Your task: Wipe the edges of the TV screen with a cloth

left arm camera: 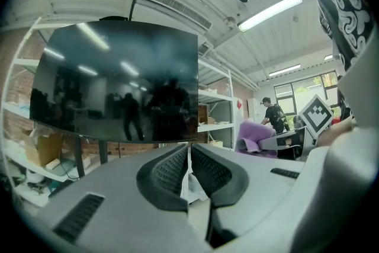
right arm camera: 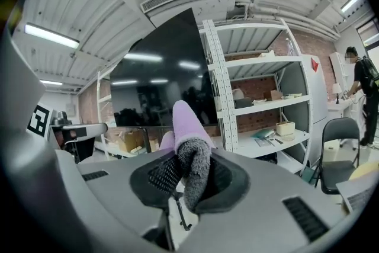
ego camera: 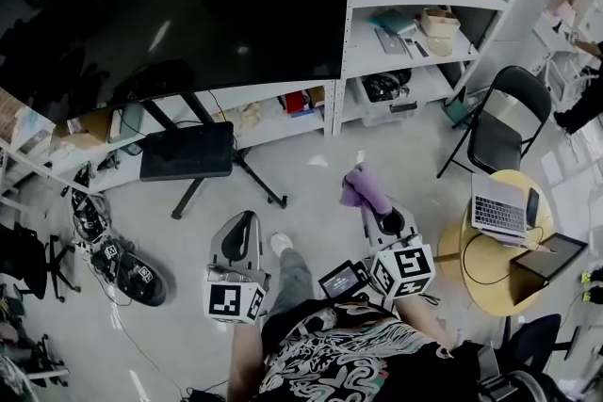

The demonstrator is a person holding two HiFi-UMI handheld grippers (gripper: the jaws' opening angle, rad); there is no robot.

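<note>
Head view first: the TV screen (ego camera: 170, 5) fills the upper left, dark and glossy on its stand, with the shelving (ego camera: 415, 5) just beside its right edge. Down low, both tools are raised in front of the person. The right hand-held gripper (ego camera: 375, 205) carries the purple cloth (ego camera: 363, 186), which pokes out ahead of the tips, well apart from the screen. The left hand-held gripper (ego camera: 247, 219) sits alongside; from up here its jaws look closed, though the angle is too steep to be sure. Over to the left gripper view, and that settles it: the two ribbed pads are pressed together with nothing between them, aimed at the screen's lower right corner, something the head camera cannot give. Now the right gripper view: the jaws are clamped on the cloth, its grey fuzzy side folded toward the camera and the purple end standing up, with the screen's right edge beyond it. By my reading, the wiping hasn't begun: the cloth is gripped and ready, no edge is being touched, and every edge remains to be wiped.
</note>
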